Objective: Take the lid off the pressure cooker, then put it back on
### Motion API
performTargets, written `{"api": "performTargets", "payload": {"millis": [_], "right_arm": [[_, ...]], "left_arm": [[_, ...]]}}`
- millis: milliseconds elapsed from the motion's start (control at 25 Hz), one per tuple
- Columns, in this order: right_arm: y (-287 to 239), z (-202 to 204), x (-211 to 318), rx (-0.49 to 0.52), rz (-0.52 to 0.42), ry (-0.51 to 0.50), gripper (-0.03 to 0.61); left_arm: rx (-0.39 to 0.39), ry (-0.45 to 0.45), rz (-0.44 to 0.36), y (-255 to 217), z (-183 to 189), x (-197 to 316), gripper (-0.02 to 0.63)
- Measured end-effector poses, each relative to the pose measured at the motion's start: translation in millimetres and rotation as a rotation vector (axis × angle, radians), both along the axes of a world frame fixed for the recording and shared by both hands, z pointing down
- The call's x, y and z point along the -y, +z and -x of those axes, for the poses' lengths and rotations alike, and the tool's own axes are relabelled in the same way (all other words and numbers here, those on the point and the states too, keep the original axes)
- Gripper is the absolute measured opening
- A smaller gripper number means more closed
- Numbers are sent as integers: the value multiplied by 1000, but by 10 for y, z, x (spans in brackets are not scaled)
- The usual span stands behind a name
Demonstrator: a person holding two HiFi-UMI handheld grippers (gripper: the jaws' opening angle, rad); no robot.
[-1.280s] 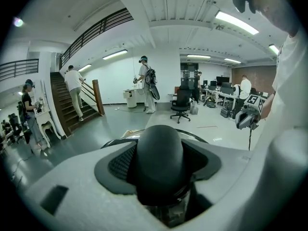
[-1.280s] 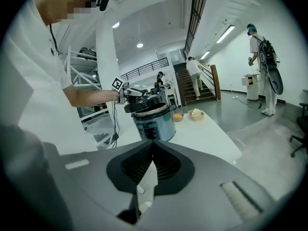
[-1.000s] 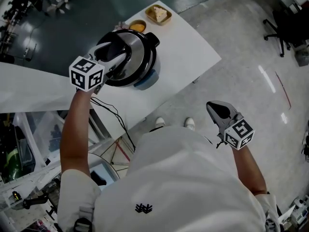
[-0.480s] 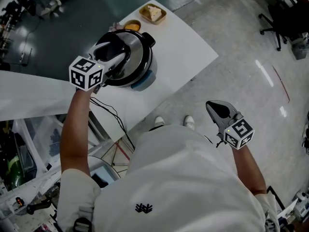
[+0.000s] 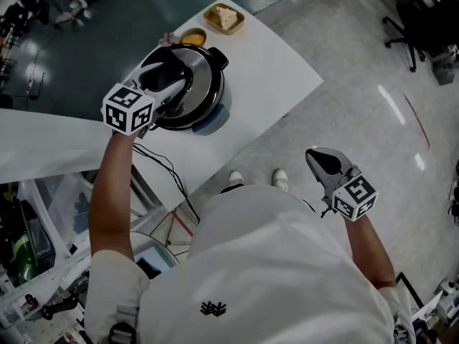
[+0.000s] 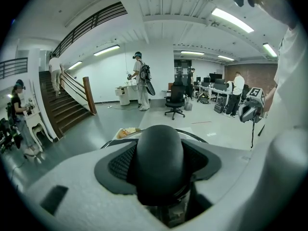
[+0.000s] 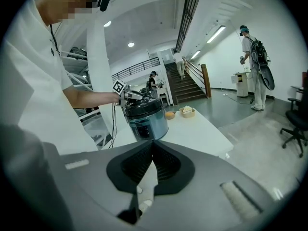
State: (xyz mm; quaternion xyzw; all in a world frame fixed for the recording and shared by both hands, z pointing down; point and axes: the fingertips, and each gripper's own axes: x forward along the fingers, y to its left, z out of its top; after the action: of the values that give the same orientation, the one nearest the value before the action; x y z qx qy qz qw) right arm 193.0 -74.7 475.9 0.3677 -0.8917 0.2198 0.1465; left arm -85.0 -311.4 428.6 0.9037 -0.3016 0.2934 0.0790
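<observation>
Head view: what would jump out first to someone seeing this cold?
The steel pressure cooker on the white table, lid on, with the left gripper clamped on its black lid handle. Next comes the right gripper, held off the table over the floor, jaws together and empty. Two small food dishes sit at the table's far corner.
</observation>
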Motion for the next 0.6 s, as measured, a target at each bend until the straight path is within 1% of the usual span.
{"api": "performTargets", "payload": {"millis": [200,360,520,600], "right_arm": [[14,-21,17,-2,8,-7,14],[15,-4,37,-1,8,-27,14],[-3,-25,65,-1,3,-52,14],[-11,-29,70,0,1,-65,14]], "left_arm": [[-16,4,-1,-10,-7,19,288],[-11,-1,-6,-4,-8,16,290],[-8,-28,-23,-12,-5,33,301],[-2,-52,-29,-12,21,43,324]]}}
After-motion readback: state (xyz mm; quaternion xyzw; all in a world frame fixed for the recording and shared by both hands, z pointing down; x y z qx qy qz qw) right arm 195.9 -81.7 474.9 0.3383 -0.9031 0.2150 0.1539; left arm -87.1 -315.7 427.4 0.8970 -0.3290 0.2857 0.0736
